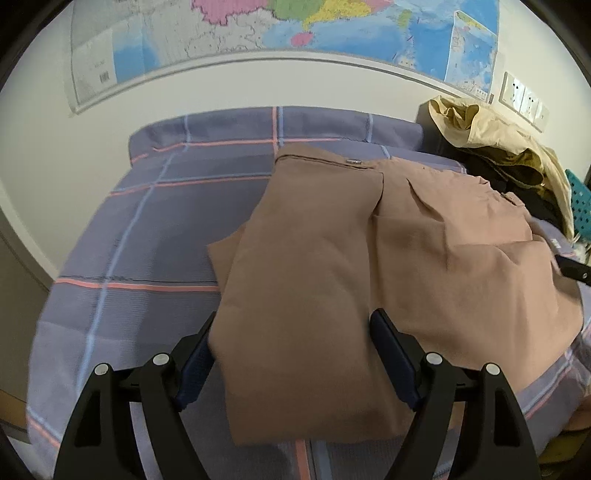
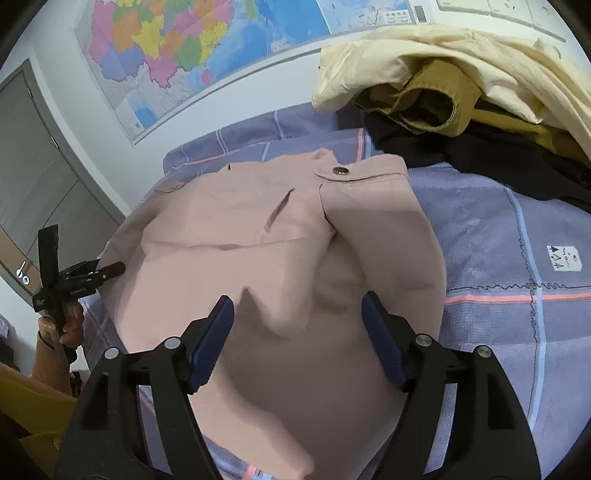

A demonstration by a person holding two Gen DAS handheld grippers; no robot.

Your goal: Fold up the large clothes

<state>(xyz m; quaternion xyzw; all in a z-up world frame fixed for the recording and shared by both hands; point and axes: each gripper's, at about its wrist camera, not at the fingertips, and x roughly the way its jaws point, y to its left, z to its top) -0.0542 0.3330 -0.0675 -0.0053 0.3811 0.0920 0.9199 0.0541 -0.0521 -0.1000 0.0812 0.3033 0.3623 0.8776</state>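
Note:
A dusty-pink jacket lies spread on the bed, snap button toward the wall. One side is folded in over the body. My left gripper is open. The folded pink panel lies between its fingers, and its edge covers the left fingertip. My right gripper is open just above the rumpled near part of the jacket, its blue pads off the cloth. The right view shows the left gripper at the jacket's left edge, held by a hand. A black tip of the right gripper shows at the left view's right edge.
A purple checked sheet covers the bed. A pile of cream, mustard and black clothes sits at the back right. A map hangs on the wall behind. A grey door stands left, and a teal perforated object right.

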